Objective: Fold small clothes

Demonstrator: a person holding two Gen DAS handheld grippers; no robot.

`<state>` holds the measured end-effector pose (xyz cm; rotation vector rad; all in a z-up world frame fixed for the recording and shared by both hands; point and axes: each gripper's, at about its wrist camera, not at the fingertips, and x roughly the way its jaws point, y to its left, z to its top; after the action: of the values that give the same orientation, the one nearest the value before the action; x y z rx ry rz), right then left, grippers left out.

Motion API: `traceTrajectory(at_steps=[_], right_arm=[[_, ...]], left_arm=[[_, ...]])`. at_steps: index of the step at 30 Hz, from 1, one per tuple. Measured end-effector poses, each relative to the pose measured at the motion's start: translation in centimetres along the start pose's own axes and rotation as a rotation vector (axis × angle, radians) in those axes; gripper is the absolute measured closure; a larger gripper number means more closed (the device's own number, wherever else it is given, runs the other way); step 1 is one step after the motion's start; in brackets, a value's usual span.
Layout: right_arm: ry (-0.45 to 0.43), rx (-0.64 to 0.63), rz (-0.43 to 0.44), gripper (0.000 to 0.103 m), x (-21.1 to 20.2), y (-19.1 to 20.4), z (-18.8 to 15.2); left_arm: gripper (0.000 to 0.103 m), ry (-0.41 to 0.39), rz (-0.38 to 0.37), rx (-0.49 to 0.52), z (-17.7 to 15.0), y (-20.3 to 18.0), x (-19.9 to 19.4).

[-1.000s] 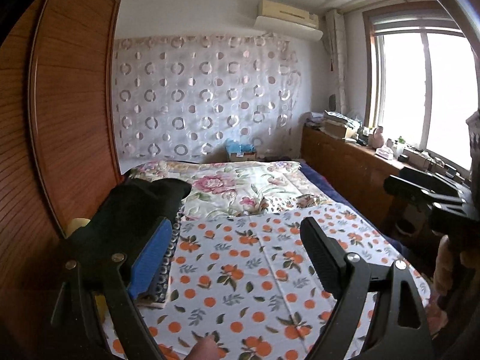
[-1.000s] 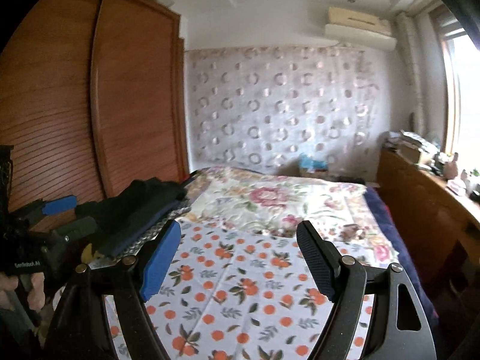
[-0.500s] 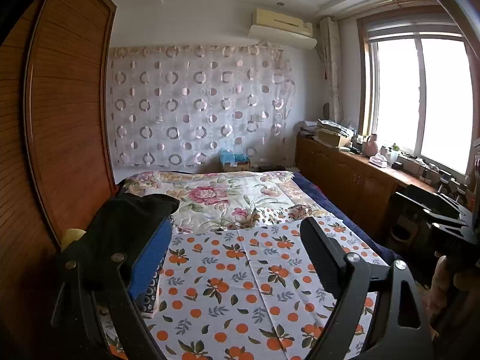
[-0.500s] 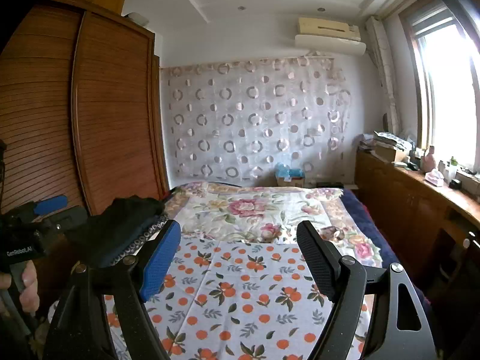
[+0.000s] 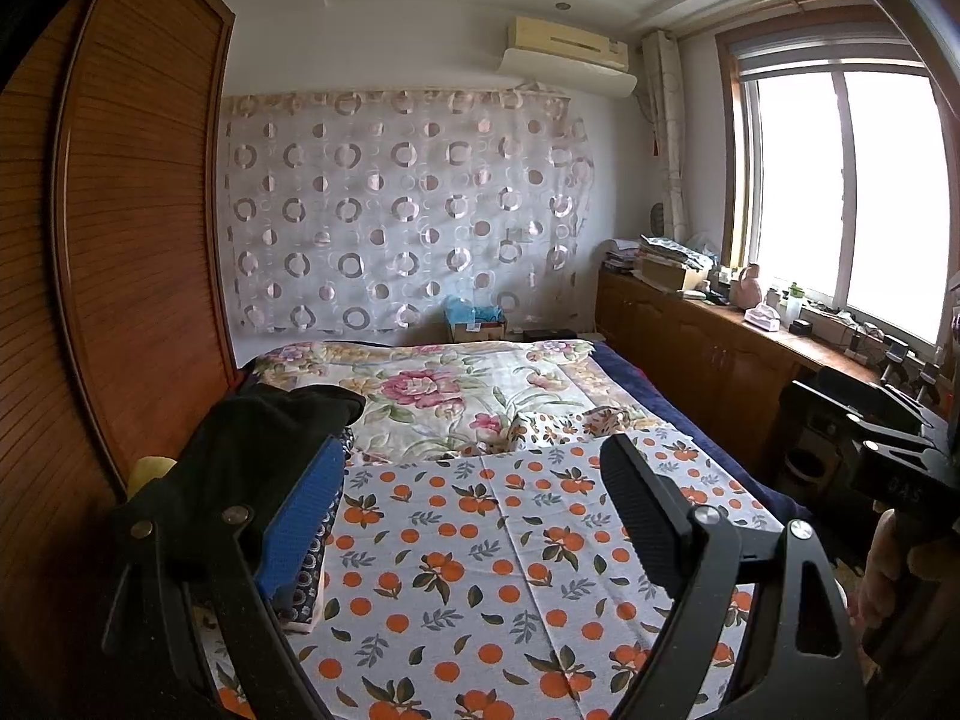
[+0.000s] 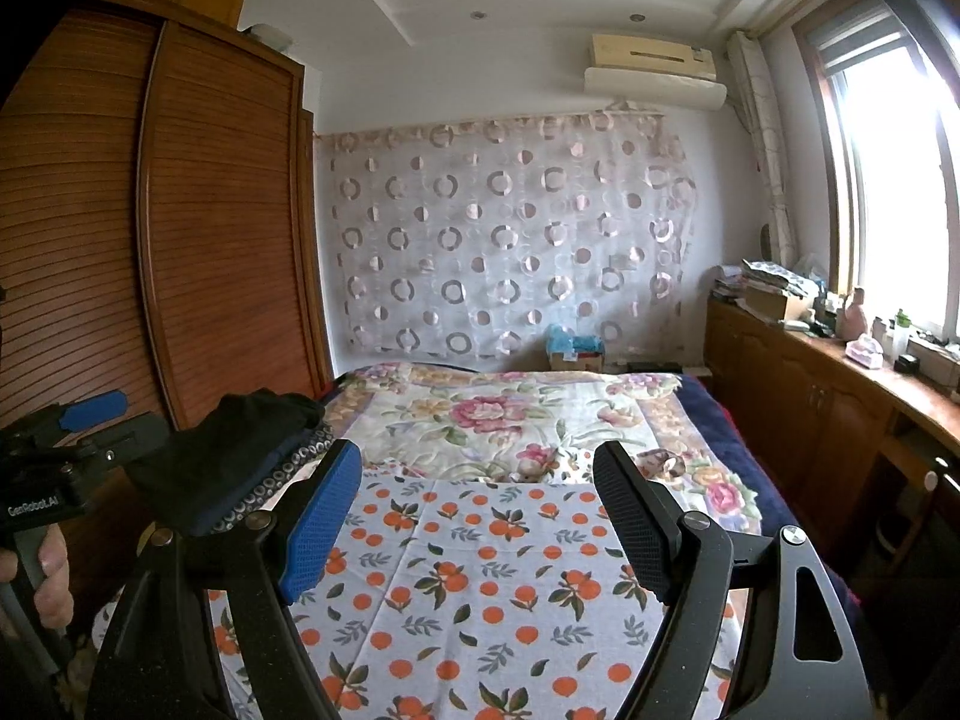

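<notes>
Both views are tilted up from a second ago, so that more ceiling and less of the near bed edge are seen; the folded pile is unmoved beside the left jaw of each gripper.

Beneath and ahead of both pairs of jaws, the bed (image 5: 624, 414) is spread, with a flowered quilt (image 5: 432, 396) lying beyond the fingertips. An orange-print cloth (image 5: 480, 570) is laid flat on the bed, directly between and under the jaws in both views, and it also fills the gap between the right gripper's fingers (image 6: 480, 570). A brown wardrobe (image 5: 138, 228) is seen outward of the left jaw, and a circle-patterned curtain (image 5: 396, 222) is hung far ahead, straight along the jaws' line.

The folded dark clothes (image 5: 264, 450) are stacked at the bed's edge, partly hidden behind the blue pad of the left gripper (image 5: 474, 516), with a patterned layer showing beneath the black one. In the right wrist view the same pile (image 6: 234, 456) is placed just outward of the blue pad of the right gripper (image 6: 480, 516).

Both pairs of jaws are held wide apart, and nothing is gripped by either. A hand (image 6: 51, 576) is wrapped around the left gripper's handle, outward of the right gripper's left jaw.
</notes>
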<state>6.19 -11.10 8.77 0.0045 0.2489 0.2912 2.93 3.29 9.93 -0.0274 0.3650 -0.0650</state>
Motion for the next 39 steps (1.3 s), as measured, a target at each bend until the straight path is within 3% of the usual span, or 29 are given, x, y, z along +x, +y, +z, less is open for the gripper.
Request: traceTrajectory(at_steps=[39], right_arm=[[0.006, 0.001, 0.001, 0.022, -1.0, -1.6, 0.1]], left_arm=[[0.015, -0.001, 0.002, 0.001, -0.1, 0.4, -0.1]])
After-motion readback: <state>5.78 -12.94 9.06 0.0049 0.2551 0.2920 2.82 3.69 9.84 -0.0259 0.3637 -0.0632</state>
